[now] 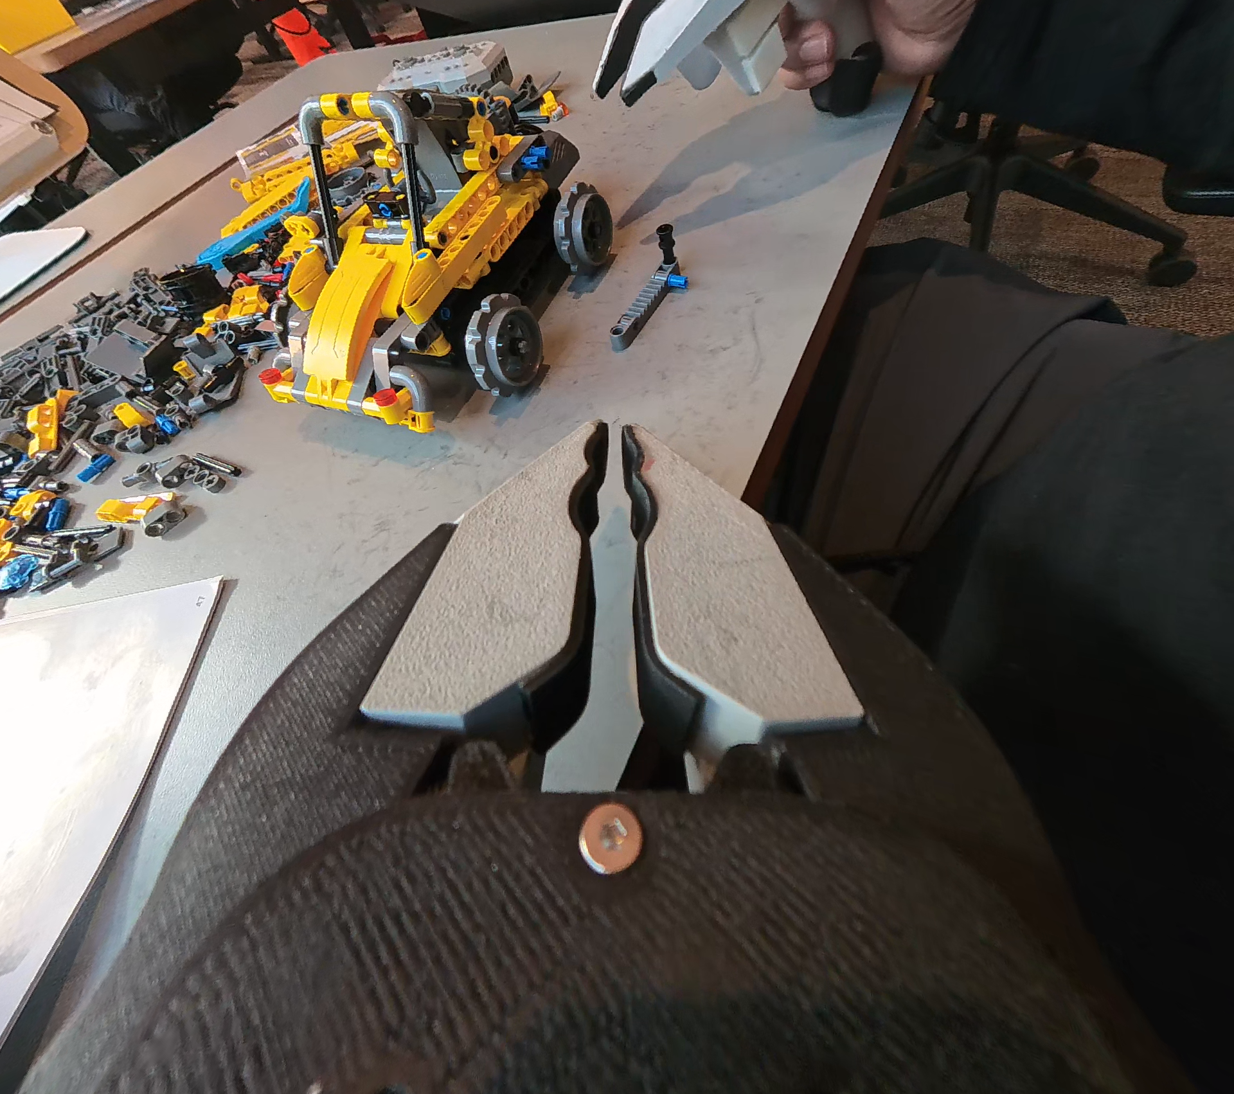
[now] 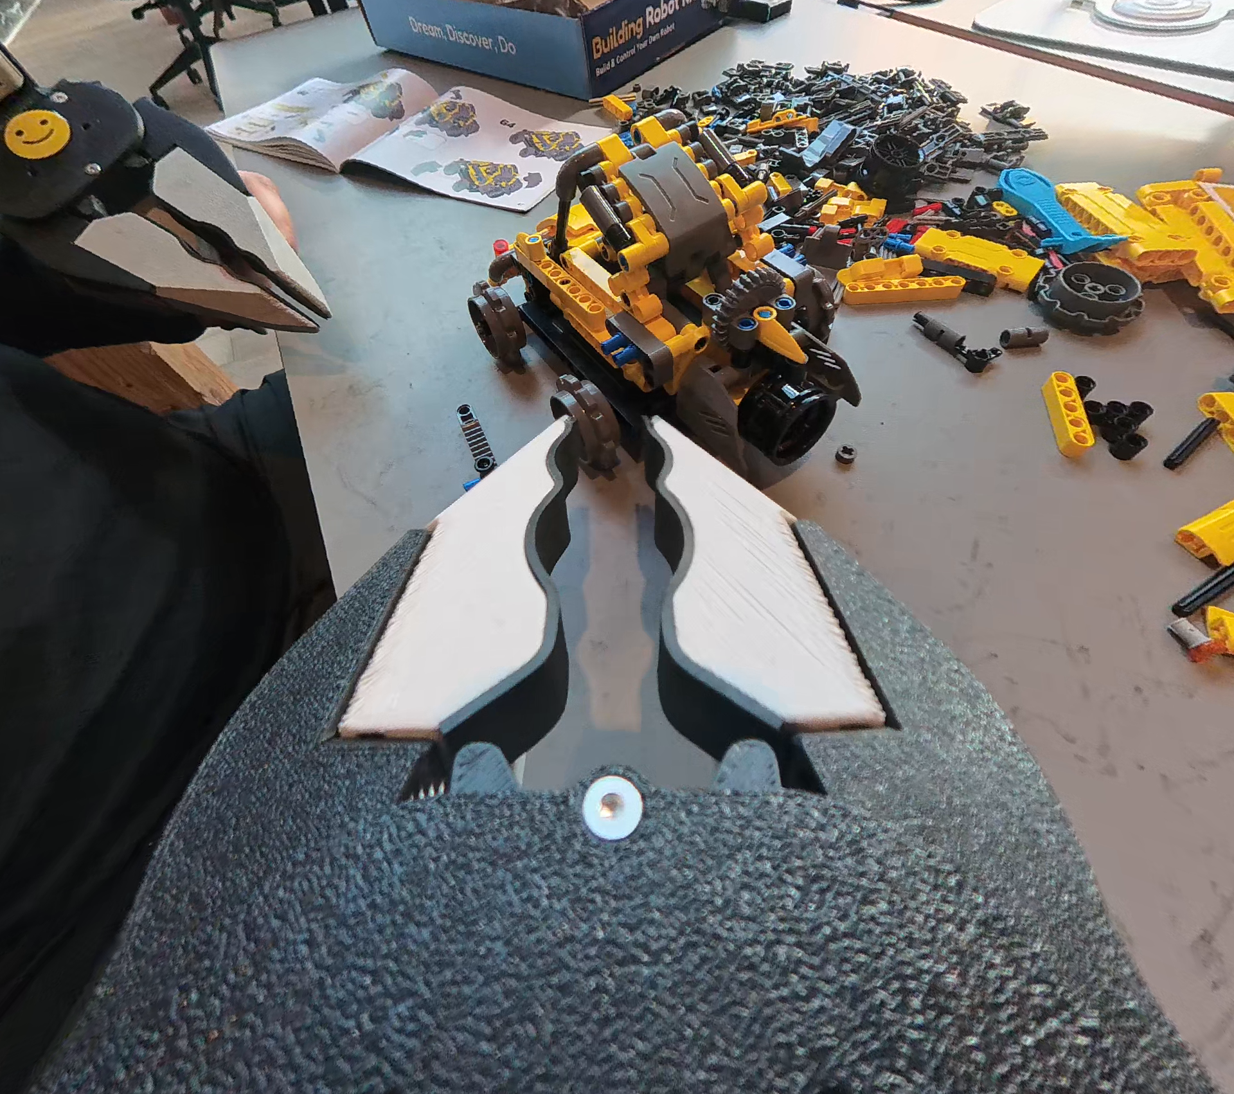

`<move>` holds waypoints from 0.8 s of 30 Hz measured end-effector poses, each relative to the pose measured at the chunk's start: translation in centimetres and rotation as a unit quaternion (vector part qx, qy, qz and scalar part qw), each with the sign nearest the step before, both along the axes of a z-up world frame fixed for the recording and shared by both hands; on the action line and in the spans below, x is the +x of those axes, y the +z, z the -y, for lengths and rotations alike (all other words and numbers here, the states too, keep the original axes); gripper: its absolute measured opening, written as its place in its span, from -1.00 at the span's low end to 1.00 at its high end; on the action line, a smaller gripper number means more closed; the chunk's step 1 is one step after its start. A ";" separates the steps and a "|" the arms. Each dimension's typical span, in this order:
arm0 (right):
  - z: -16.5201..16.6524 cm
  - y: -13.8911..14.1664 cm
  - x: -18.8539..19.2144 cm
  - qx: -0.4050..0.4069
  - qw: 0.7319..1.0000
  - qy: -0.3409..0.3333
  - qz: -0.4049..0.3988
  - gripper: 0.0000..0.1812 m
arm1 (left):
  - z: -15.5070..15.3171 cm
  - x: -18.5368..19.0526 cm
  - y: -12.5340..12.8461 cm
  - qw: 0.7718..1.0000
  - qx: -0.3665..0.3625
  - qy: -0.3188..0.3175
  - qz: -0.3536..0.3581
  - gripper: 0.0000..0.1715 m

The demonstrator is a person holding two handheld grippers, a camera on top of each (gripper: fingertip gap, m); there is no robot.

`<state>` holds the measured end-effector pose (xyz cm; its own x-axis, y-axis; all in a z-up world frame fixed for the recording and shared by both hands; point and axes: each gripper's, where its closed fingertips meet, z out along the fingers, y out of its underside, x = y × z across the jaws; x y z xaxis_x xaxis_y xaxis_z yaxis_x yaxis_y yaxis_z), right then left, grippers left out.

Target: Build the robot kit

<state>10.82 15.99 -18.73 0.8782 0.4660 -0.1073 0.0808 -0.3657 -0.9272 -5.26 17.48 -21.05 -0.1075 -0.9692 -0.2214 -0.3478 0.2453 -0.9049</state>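
Hovering over the grey surface with the right hand-held gripper, well clear of everything and part open, with nothing clamped. Lines up in its own view with a grey toothed wheel at the near corner of the yellow brick-built vehicle, yet sits high above it in the left wrist view. Keeping the left hand-held gripper low over the near edge, short of the vehicle's front bumper, tips drawn almost together with only a thin slit between, gripping nothing.

Beside the vehicle, on its wheel side: a small grey toothed bar with a black pin and a blue pin, lying apart. Beyond the vehicle: a heap of loose parts, an open booklet and a blue box.

Probably light and rigid, that vehicle, but snap-fitted, so liable to shed pieces under a squeeze. Best taken across the yellow side beams of the chassis, not by wheel, gear or roll bar. Smooth plastic, likely slippery.
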 end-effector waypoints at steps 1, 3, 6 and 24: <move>0.0 0.1 0.0 0.002 1.000 -0.001 -0.002 -0.79 | 0.0 0.0 0.0 1.000 0.000 0.000 0.000 -0.99; 0.0 0.3 0.1 0.006 1.000 -0.002 -0.008 -0.79 | 0.0 0.0 0.0 1.000 0.001 -0.001 -0.001 -0.98; -0.1 0.6 0.3 0.011 1.000 -0.003 -0.019 -0.79 | 0.1 0.0 0.0 1.000 0.003 -0.001 -0.001 -0.99; -0.2 1.1 0.7 0.024 0.999 -0.013 -0.031 -0.78 | 0.0 0.0 0.1 1.000 0.005 0.000 0.005 -1.00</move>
